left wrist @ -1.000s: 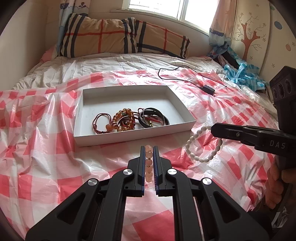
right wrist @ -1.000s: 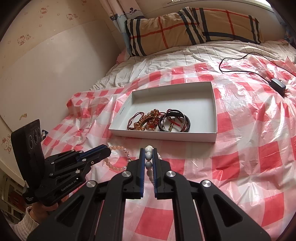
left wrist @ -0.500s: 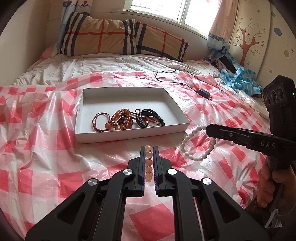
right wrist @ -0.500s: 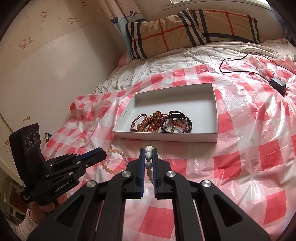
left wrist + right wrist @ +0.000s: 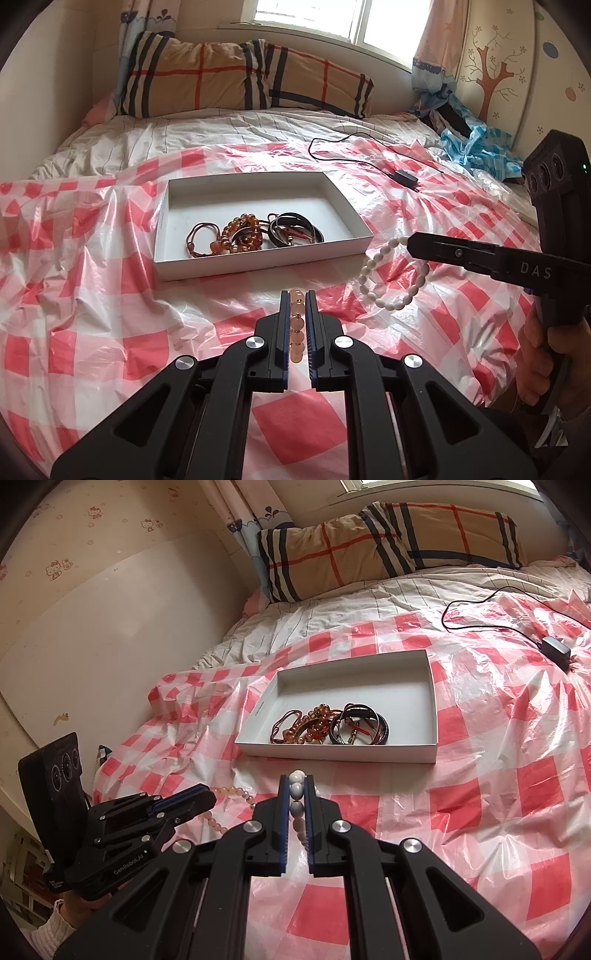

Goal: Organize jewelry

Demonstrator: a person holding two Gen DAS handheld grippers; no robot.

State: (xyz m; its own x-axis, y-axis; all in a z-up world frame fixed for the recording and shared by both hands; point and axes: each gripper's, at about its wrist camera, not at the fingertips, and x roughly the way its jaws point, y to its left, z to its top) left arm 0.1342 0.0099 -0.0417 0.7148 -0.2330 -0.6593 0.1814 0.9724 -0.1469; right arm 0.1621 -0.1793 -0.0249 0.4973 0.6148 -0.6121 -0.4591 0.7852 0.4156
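Observation:
A white shallow box [image 5: 354,246] [image 5: 430,709] lies on the bed and holds several bracelets [image 5: 240,234] [image 5: 325,725]: red cord, amber bead and dark bands. My left gripper [image 5: 296,295] is shut on a pink bead bracelet [image 5: 297,332], which also shows in the right wrist view [image 5: 236,794], held above the sheet in front of the box. My right gripper [image 5: 297,777] is shut on a white bead bracelet [image 5: 296,794], which hangs as a loop in the left wrist view [image 5: 384,275], right of the box's near corner.
A red and white checked plastic sheet [image 5: 110,314] covers the bed. A black cable with an adapter [image 5: 404,177] [image 5: 554,648] lies behind the box. A plaid pillow [image 5: 240,79] sits at the head, and blue cloth [image 5: 476,144] lies at the right.
Both grippers have risen and drawn back a little with their bracelets held. The box appears slightly farther and lower in both views.

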